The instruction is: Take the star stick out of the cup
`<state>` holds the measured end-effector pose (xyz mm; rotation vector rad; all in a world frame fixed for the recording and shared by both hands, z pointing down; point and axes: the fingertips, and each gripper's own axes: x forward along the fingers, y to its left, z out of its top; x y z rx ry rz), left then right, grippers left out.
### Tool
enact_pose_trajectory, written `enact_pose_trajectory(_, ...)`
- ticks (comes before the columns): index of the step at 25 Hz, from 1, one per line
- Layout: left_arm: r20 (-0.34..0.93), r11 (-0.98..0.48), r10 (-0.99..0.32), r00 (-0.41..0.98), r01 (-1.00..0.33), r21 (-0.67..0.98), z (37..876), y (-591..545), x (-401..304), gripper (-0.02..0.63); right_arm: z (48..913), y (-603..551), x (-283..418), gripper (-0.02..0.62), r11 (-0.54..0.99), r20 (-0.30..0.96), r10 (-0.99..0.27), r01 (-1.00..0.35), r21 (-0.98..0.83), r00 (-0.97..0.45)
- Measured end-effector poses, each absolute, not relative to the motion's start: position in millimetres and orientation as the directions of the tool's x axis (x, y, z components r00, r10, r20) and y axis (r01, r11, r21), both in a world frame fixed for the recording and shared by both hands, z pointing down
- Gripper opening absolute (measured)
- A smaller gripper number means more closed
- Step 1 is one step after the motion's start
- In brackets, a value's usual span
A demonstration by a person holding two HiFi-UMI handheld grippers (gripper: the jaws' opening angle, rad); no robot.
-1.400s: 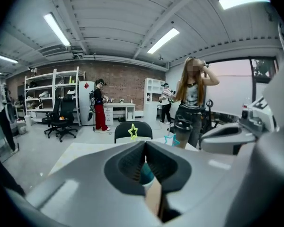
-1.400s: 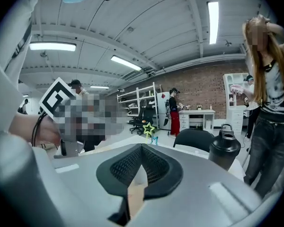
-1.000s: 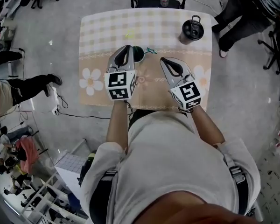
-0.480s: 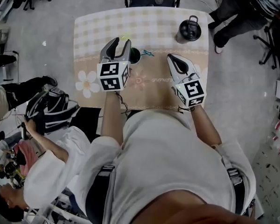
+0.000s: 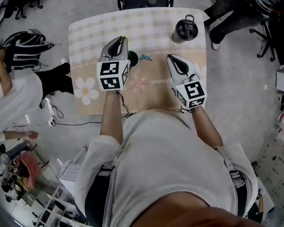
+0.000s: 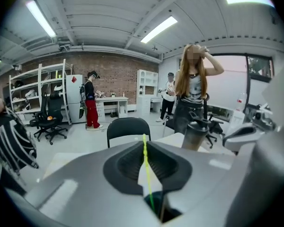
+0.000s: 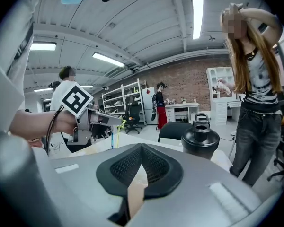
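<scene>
As the head view looks steeply down, the left gripper (image 5: 120, 42) points away across the checked table (image 5: 85, 32). A dark cup (image 5: 133, 58) sits just beside its right flank, and a blue-green stick (image 5: 144, 57) pokes out toward the right gripper (image 5: 172, 58), which lies well apart. A black bottle (image 5: 184, 29) stands beyond that one. Along its own jaws, the left gripper (image 6: 145, 148) has just been closing and now pinches the thin yellow star stick (image 6: 146, 174), whose lower end reaches into the cup (image 6: 156, 211) under the pads. Its own view shows the right gripper (image 7: 141, 159) clenched on nothing; ahead to its left the star stick (image 7: 118, 134) rises at the left gripper's tips.
</scene>
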<state>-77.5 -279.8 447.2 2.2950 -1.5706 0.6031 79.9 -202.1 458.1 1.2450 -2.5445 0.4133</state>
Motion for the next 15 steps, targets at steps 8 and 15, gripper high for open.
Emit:
enact_pose_trajectory(8, 0.384, -0.353, -0.861, 0.332, -0.936, 0.018, 409, -273, -80, 0.014, 451, -189, 80, 0.000, 0.565, 0.362, -0.740, -0.816, -0.123, -0.567)
enact_pose_trajectory(15, 0.174, -0.333, -0.924, 0.340, -0.940, 0.070, 329, -261, -91, 0.014, 419, -181, 85, 0.000, 0.539, 0.313, -0.783, -0.837, -0.094, -0.538)
